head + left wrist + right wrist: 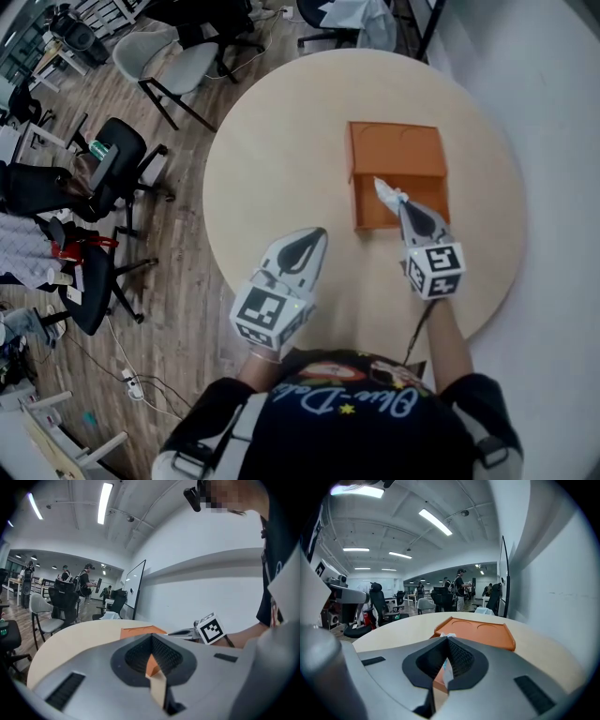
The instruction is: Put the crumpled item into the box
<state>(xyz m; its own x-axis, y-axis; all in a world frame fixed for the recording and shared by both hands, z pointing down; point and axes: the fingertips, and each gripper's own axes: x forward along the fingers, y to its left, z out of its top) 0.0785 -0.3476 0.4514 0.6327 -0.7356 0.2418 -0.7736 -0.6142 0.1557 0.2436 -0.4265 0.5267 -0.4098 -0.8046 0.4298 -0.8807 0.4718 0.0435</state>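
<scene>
An orange box (398, 150) lies open on the round beige table (281, 141), right of centre. My right gripper (404, 208) hovers over the box's near edge and is shut on a white crumpled item (387, 194) that sticks out past its tip. In the right gripper view the crumpled item (445, 669) is a thin white and blue strip pinched between the jaws, with the box (476, 632) just beyond. My left gripper (315, 236) hangs over bare table to the left of the box, shut and holding nothing. The left gripper view shows the box (140, 631) ahead.
Black office chairs (112, 159) and a grey chair (178, 61) stand on the wood floor left of the table. A white wall (553, 112) runs along the right side. People stand far off in the room (86, 581).
</scene>
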